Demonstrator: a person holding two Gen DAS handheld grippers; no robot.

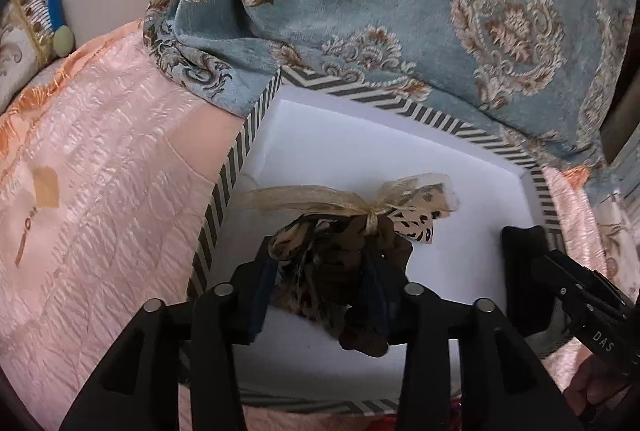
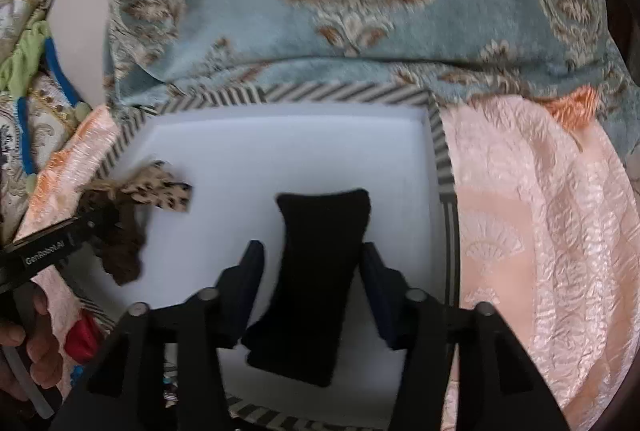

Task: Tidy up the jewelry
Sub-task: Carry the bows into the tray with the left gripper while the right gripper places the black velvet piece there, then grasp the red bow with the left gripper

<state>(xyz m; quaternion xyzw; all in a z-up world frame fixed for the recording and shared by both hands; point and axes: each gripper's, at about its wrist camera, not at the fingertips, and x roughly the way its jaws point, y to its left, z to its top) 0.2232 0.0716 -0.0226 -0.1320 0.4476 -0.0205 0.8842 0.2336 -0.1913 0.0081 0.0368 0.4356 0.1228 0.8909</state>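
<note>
A box with a striped rim (image 1: 256,119) (image 2: 344,93) and a white inside lies on the bed. A leopard-print scrunchie (image 1: 316,283) (image 2: 124,231) tied with a gold ribbon (image 1: 312,197) rests on the box floor. My left gripper (image 1: 320,251) is open, with the scrunchie's brown fabric loose between its fingers. In the right wrist view a black cushion (image 2: 324,215) lies flat in the middle of the box. My right gripper (image 2: 311,249) stands open around it, with a gap showing on each side.
Blue damask fabric (image 1: 400,11) (image 2: 320,23) drapes over the box's far rim. A pink quilted bedspread (image 1: 100,191) (image 2: 540,231) lies on both sides. A person's hand (image 2: 28,347) holds the left tool, with a red item (image 2: 82,343) beside it. A blue beaded cord (image 2: 24,135) lies at far left.
</note>
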